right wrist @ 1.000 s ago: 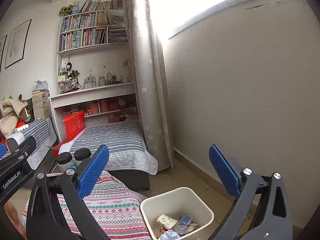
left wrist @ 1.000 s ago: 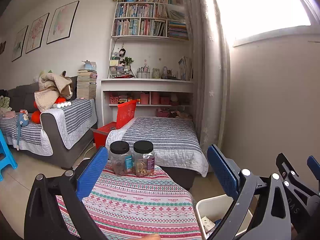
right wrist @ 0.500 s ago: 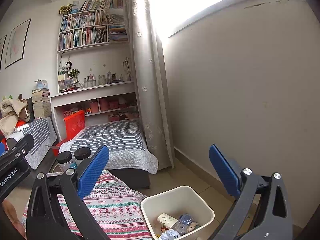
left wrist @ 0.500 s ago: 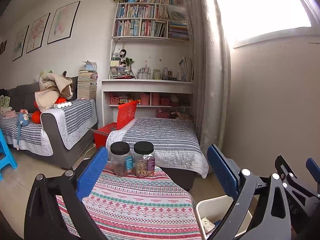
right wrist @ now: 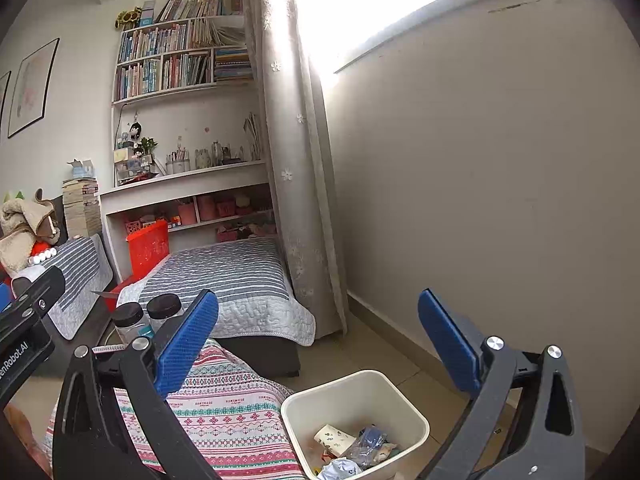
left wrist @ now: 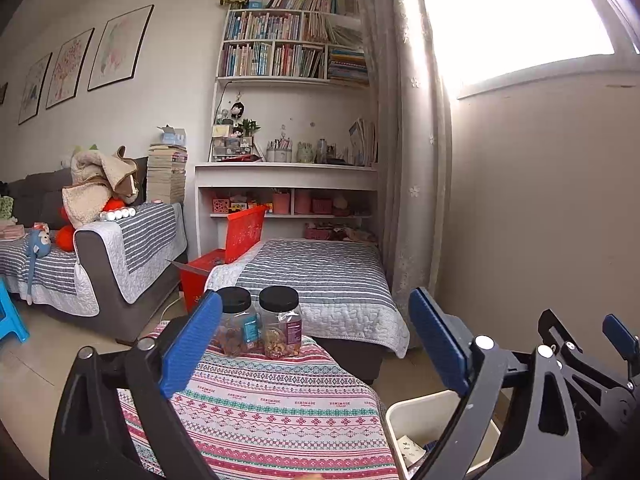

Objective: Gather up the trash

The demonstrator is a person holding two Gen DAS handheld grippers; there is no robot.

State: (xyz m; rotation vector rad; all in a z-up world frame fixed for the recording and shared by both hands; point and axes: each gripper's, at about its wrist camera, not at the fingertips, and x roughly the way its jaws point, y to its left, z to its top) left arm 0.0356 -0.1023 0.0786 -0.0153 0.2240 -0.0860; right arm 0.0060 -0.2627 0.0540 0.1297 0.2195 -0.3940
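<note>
Jaws of both the left gripper (left wrist: 316, 344) and right gripper (right wrist: 320, 340) gape wide, empty. Crumpled trash (right wrist: 352, 446) sits in the white bin (right wrist: 400, 396) below them; swinging carelessly could topple the two jars (left wrist: 260, 324) beyond.

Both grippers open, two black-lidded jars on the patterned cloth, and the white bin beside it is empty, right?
Not empty: the right wrist view shows the white bin already holding wrappers and crumpled paper. The rest is right.
</note>
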